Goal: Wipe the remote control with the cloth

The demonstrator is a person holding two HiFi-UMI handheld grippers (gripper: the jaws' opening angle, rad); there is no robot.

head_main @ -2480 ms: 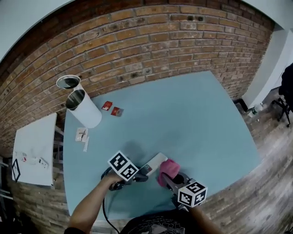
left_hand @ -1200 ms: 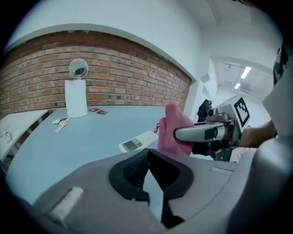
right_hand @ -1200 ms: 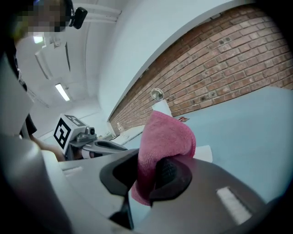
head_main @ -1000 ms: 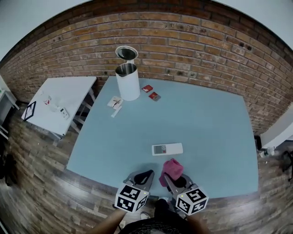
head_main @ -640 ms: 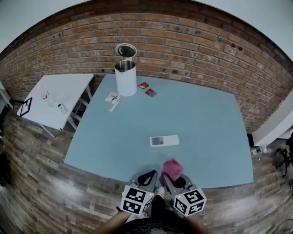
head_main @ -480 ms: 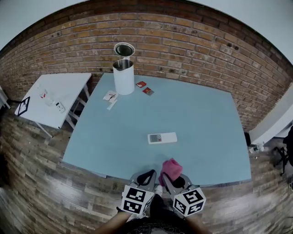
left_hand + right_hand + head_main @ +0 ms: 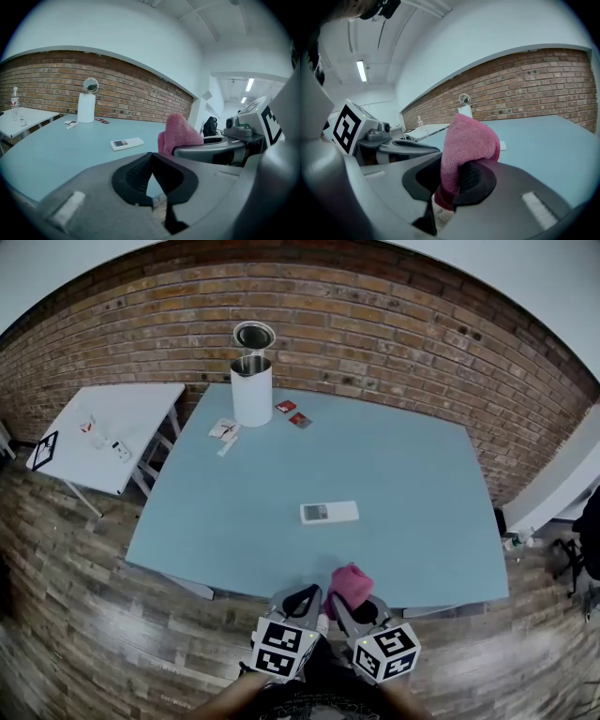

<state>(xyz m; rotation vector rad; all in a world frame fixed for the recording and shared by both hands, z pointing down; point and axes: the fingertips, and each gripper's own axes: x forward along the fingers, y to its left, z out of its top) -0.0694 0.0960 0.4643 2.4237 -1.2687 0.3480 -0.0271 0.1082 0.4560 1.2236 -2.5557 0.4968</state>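
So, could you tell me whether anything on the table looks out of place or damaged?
Nothing stands out: the remote control lies flat on the table, the white cylinder stands upright, and the cloth is pinched in the right claw.

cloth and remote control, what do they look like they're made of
The cloth looks like soft microfibre or terry: matte pink, with a fuzzy nap and rounded, limp folds. The remote control is probably hard plastic: white and smooth, a flat rigid slab with crisp straight edges. It is too small to judge its gloss.
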